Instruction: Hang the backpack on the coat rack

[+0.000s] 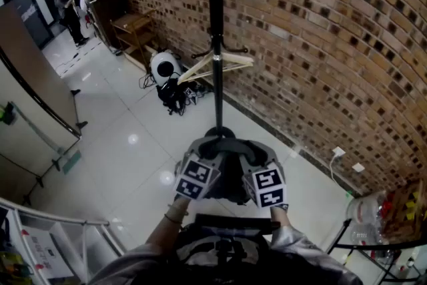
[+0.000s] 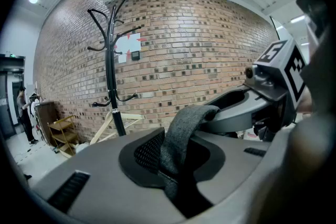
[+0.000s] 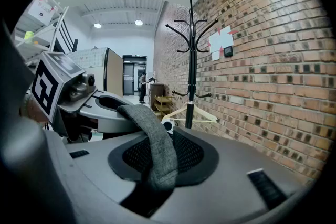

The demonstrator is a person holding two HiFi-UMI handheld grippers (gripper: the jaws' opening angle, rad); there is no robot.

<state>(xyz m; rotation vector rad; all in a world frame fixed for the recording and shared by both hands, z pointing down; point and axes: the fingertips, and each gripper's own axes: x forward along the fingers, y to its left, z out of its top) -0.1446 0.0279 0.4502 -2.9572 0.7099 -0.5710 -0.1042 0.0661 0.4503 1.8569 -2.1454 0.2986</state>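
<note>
**Both hand-held grippers on one strap, coat rack straight ahead**

We see two hand-held grippers held side by side. The left hand-held gripper [image 1: 202, 160] and the right hand-held gripper [image 1: 257, 162] each have their jaws closed tight on the same grey strap [image 1: 223, 143]. It arches from one to the other. In the left gripper view the strap [image 2: 181, 131] rises out of the closed jaws and bends over to the right one [image 2: 273, 78]. The right gripper view shows the same thing mirrored, with the strap [image 3: 153, 144] running across to the left one [image 3: 60, 86].

The backpack [image 1: 229, 185] is a dark mass hanging under the strap, between the two marker cubes.

One black coat rack [image 1: 213, 43] stands straight ahead of the hand-held grippers, against the brick wall [image 1: 320, 43]. Its base lies just beyond the strap. Several curved hooks fan out at the top of the pole, and a second, smaller ring of hooks sits lower down. One wooden hanger [image 1: 220, 65] hangs at that lower ring, on the side of the pole facing us.

Ahead and to the left of the hand-held grippers, past the rack, we count one white round object [image 1: 165, 67] beside a tangle of black cables [image 1: 175, 95]. Further along the wall stands one wooden shelf [image 1: 135, 30], and a person [image 1: 69, 9] stands well beyond it. To the right are two white wall plates [image 1: 339, 152] and some clear plastic bottles [image 1: 365, 210].
</note>
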